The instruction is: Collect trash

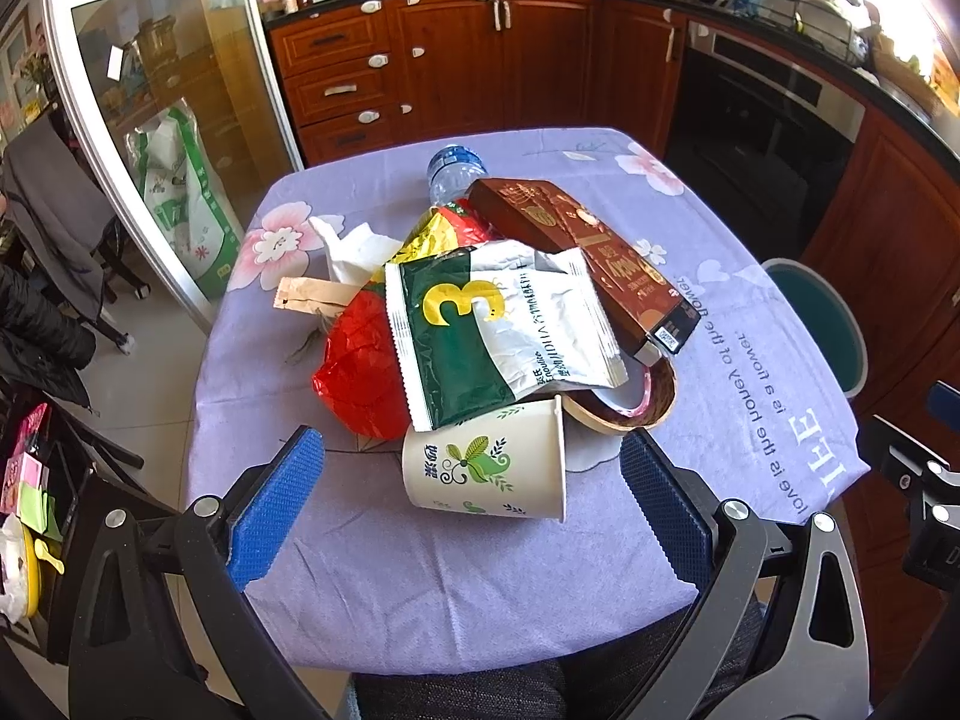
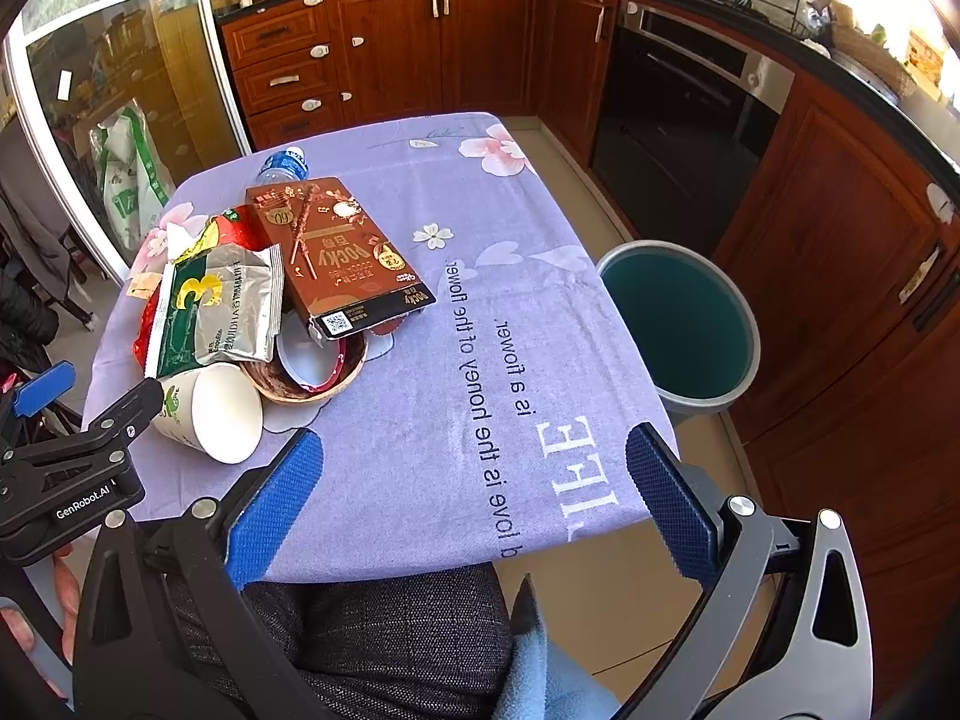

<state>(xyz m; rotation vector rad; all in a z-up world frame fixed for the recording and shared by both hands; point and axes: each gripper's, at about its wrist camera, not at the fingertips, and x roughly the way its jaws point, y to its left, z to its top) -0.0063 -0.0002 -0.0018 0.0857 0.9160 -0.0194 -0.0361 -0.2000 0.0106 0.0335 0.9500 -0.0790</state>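
Several pieces of trash sit heaped on the left of the lilac-clothed table (image 2: 456, 324); the teal bin (image 2: 678, 324) stands on the floor just off its right edge. Largest is the stiff brown snack box (image 2: 336, 252), easily pinched by an edge. The green-and-silver pouch (image 1: 498, 330) looks light and slippery. Nearest lies the tipped paper cup (image 1: 486, 468) — crushable, best taken at the rim. A water bottle (image 1: 453, 171) is mostly hidden. Left gripper (image 1: 474, 498) and right gripper (image 2: 474, 498) both gape, empty.

cabinets (image 2: 384, 42): red-brown wood | oven (image 2: 678, 120): built-in, black | floor (image 1: 144, 360): pale tile | sunlight: right
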